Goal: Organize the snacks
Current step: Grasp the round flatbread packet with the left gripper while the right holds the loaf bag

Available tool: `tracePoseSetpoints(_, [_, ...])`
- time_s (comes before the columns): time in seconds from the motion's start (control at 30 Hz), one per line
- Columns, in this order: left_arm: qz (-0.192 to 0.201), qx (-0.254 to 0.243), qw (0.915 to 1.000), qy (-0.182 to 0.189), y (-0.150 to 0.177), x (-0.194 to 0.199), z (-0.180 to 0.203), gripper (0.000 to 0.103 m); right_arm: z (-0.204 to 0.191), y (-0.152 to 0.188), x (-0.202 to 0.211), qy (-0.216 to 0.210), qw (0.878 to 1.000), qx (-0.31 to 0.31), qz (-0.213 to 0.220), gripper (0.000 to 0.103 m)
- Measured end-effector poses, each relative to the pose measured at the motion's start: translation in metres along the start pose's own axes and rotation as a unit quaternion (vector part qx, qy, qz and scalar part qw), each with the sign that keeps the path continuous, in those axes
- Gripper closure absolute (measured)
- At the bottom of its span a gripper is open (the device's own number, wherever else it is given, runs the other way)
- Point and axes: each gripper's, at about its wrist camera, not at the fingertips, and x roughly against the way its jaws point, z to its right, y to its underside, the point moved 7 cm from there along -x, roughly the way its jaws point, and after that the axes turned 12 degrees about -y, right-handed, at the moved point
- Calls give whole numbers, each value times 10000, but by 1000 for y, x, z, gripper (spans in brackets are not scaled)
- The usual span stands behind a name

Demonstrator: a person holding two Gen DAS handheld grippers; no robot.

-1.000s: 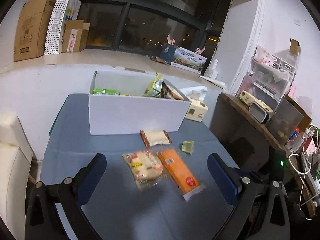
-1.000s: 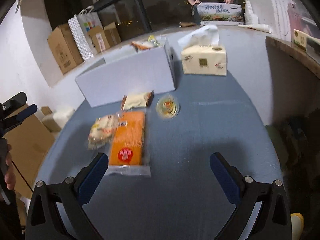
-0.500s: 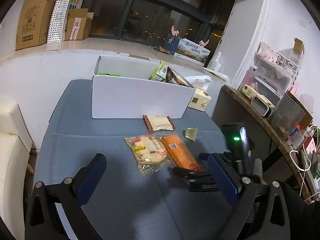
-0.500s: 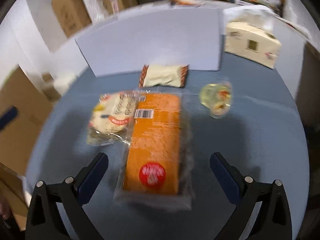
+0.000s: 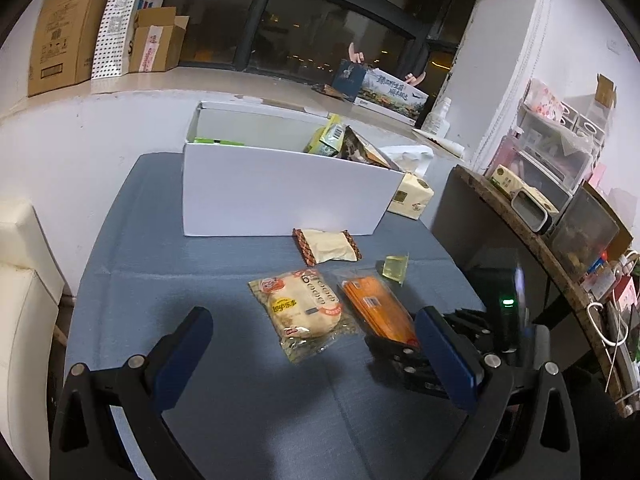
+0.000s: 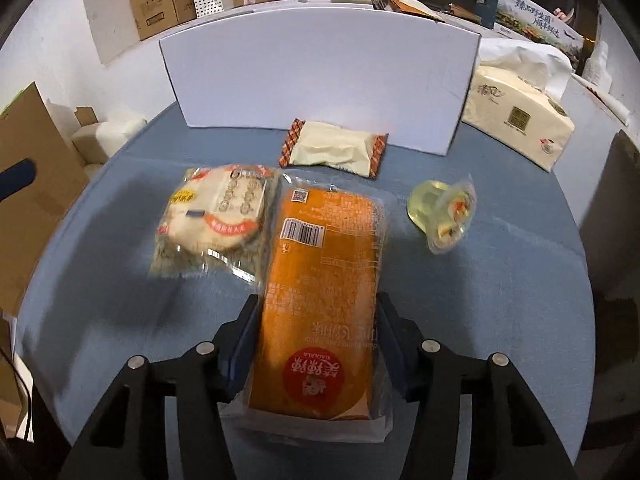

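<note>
An orange cracker pack [image 6: 320, 280] lies on the blue table, and my right gripper [image 6: 316, 320] has closed its fingers against both sides of its near end. It also shows in the left wrist view [image 5: 374, 308]. A round flatbread pack [image 6: 218, 216] lies to its left, a beige snack bar [image 6: 332, 152] behind it, and a small jelly cup [image 6: 440, 212] to its right. The white box [image 5: 280, 196] at the back holds several snacks. My left gripper [image 5: 316, 356] is open and empty above the table's near side, just short of the flatbread pack [image 5: 304, 308].
A tissue box [image 6: 516, 120] stands right of the white box. A dark side shelf [image 5: 520, 232] with clutter runs along the table's right. Cardboard boxes [image 5: 60, 28] sit on the window ledge. A white chair [image 5: 20, 280] is at the left.
My right gripper dropped toward the table and closed around the orange cracker pack's near end. My left gripper stayed open, shifting only a little.
</note>
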Motion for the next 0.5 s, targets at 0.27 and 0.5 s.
tracePoseSetpoints(0.27, [-367, -164, 9992, 60, -7, -43, 17, 0, 8, 10, 74, -377, 9943, -467, 883, 44])
tracePoseSetpoints(0.5, [-972, -297, 9948, -104, 4, -105, 38, 0, 30, 22, 129, -468, 9836, -902, 1493, 44])
